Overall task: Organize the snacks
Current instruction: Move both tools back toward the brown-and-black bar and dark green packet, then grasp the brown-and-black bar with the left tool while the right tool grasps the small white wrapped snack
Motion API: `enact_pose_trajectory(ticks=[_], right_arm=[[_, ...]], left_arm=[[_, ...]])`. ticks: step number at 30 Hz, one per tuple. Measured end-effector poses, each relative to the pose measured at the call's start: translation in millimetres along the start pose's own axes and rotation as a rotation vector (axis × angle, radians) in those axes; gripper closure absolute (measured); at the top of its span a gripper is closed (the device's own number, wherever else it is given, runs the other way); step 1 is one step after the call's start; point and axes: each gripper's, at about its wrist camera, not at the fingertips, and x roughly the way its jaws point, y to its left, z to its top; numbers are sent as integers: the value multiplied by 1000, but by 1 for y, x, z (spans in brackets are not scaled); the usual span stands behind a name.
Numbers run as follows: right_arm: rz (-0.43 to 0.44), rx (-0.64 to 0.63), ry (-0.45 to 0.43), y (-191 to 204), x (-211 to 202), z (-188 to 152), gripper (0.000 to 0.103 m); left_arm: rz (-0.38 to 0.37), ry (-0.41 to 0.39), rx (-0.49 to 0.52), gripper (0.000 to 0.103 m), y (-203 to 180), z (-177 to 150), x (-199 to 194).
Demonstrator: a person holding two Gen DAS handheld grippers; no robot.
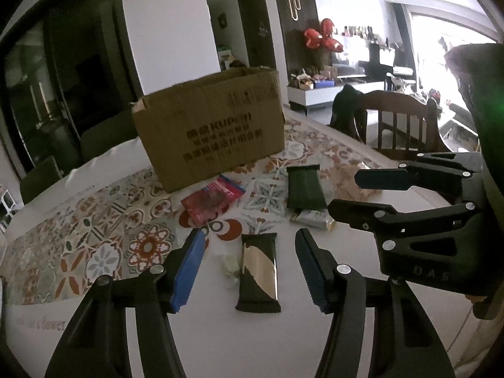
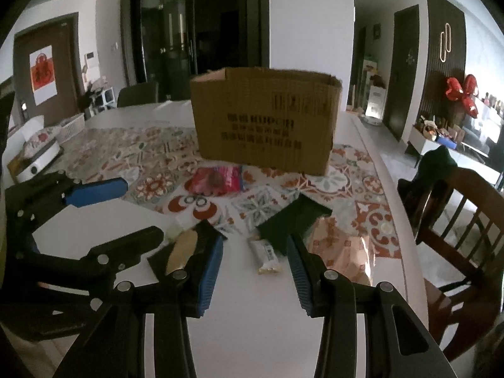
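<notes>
Both grippers hover empty, fingers apart: the left gripper (image 1: 249,271) straddles the black-and-gold bar (image 1: 259,275) at lower centre, snacks lying loose on the counter (image 1: 315,330) below the cardboard box (image 1: 211,126), likely their destination; the right gripper (image 2: 255,271) frames the small white packet (image 2: 266,255).

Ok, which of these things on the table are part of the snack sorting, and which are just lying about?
Job:
cardboard box
black-and-gold bar
dark green packet
pink packet
small silver bar
tan packet

Lying about:
wooden chair
white appliance
patterned table mat
</notes>
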Motion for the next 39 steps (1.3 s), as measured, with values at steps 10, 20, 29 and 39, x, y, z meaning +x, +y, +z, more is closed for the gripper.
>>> enact_pose_trajectory(ticks=[10, 20, 29, 39], right_arm=[[10, 5, 70, -5, 28, -9, 60], [29, 24, 118, -10, 48, -13, 60], [43, 53, 145, -16, 59, -14, 60], [64, 88, 165, -21, 68, -14, 60]], left_arm=[[-24, 72, 12, 52, -3, -10, 34], [-45, 125, 9, 57, -3, -14, 57], [-59, 154, -3, 57, -3, -14, 70], [-69, 173, -21, 61, -1, -11, 79]])
